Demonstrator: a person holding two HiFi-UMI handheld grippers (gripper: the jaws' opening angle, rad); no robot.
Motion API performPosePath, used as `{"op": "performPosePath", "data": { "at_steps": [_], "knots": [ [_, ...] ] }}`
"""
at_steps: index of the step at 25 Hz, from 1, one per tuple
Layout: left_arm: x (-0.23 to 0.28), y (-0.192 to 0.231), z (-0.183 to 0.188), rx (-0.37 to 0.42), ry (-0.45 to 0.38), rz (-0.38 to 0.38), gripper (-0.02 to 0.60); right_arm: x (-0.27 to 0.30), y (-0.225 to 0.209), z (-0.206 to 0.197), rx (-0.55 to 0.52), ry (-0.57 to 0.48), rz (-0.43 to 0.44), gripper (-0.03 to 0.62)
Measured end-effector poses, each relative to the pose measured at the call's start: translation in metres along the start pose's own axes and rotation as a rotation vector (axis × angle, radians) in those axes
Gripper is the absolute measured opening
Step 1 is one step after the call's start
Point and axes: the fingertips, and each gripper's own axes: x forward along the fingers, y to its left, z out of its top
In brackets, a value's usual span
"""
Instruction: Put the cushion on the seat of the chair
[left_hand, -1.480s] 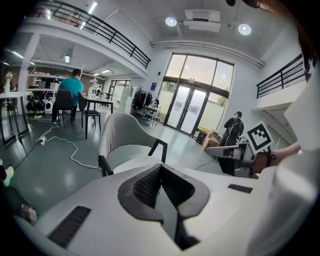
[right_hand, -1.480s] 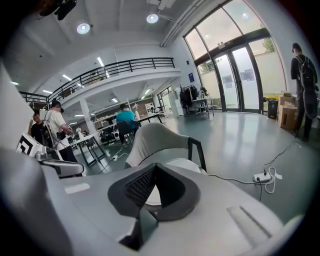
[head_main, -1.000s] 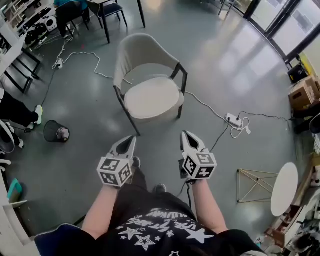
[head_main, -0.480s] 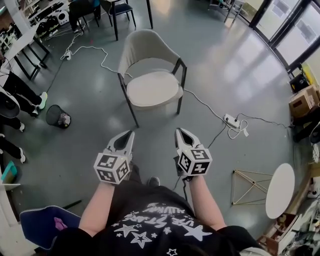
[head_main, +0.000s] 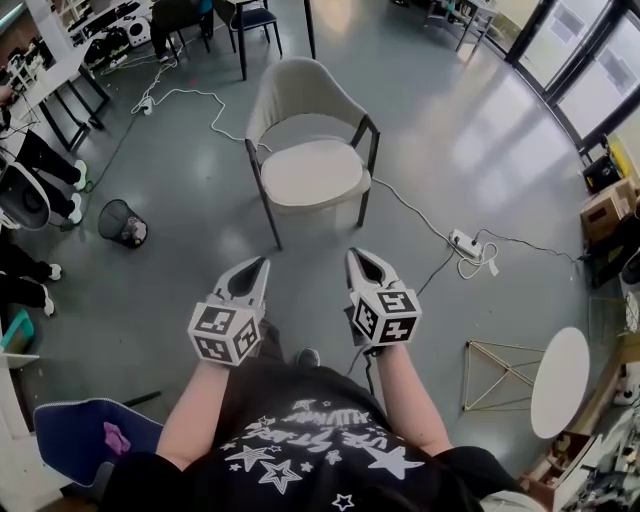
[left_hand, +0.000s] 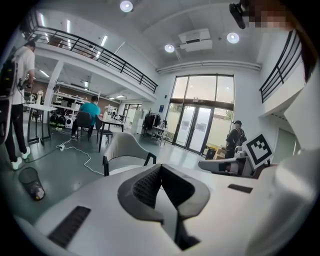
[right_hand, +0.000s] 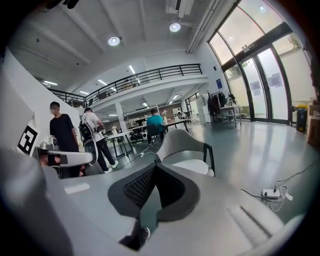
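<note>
Seemingly done: the cushion (head_main: 312, 172) lies on the seat of the chair (head_main: 296, 95).
Nothing looks left to do. The person stands well apart from the chair, left gripper (head_main: 257, 264) and right gripper (head_main: 357, 256) held side by side, each with its jaws pressed together on nothing.

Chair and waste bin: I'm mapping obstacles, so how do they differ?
The chair is pale with dark legs and larger; the waste bin is dark, small and round. In the head view the chair stands centre, the waste bin off to its left. Both stand upright on the floor.
</note>
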Motion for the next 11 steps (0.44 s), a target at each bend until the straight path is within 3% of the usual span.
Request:
{"op": "performPosePath", "data": {
  "at_steps": [11],
  "knots": [
    [-0.008,-0.003,0.007,0.006,-0.036,0.004,0.009,-0.004,0.011,0.005,0.005,-0.019,0.023,0.003]
  ]
}}
